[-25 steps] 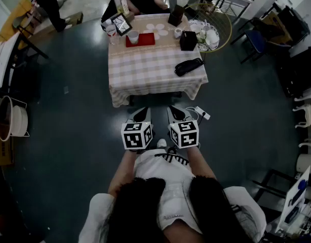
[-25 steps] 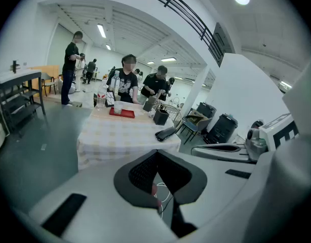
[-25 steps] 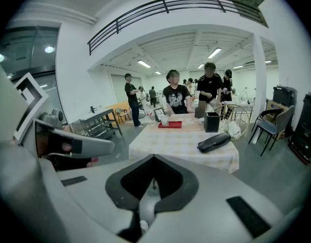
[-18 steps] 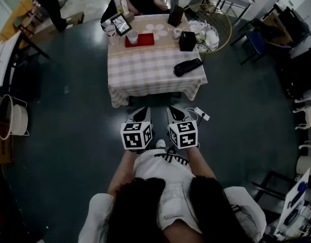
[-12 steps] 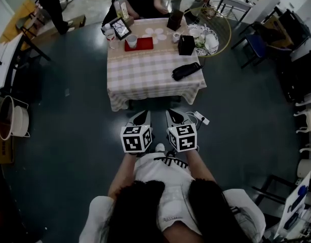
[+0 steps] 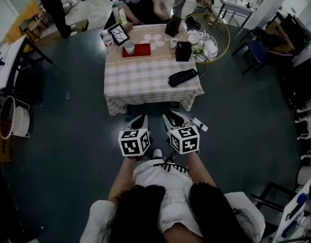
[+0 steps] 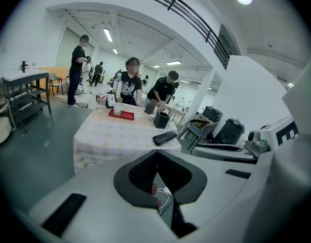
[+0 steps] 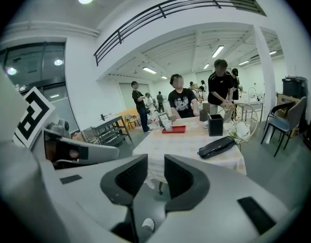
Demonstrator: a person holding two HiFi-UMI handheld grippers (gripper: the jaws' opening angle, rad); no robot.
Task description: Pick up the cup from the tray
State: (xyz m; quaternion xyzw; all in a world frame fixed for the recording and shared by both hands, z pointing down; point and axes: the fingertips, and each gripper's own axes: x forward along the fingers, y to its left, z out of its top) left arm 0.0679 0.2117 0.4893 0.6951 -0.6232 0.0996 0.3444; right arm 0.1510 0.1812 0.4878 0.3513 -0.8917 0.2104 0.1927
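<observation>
A white cup (image 6: pixel 129 46) stands on a red tray (image 6: pixel 140 50) at the far left of a table with a checked cloth (image 6: pixel 145 80). Both grippers hang side by side over the floor, well short of the table's near edge. My left gripper (image 6: pixel 139 120) is shut, its tips meeting on nothing (image 7: pixel 156 152). The jaws of my right gripper (image 6: pixel 171 119) are opening, with a narrow empty gap between them (image 8: pixel 155 173). The left gripper view shows the cup (image 7: pixel 117 108) and tray (image 7: pixel 121 115) far ahead. The right gripper view also has the cup (image 8: pixel 168 125) in the distance.
A black pouch (image 6: pixel 182 77) and a black box (image 6: pixel 183 50) lie on the table. People stand along its far side. A round wire side table (image 6: pixel 222 23) holds white crockery at the right. A white power strip (image 6: pixel 200 124) lies on the floor by my right gripper.
The table has slid slightly left and down in the head view and now shows more people behind it. Both grippers stay together, a little lower in the frame.
</observation>
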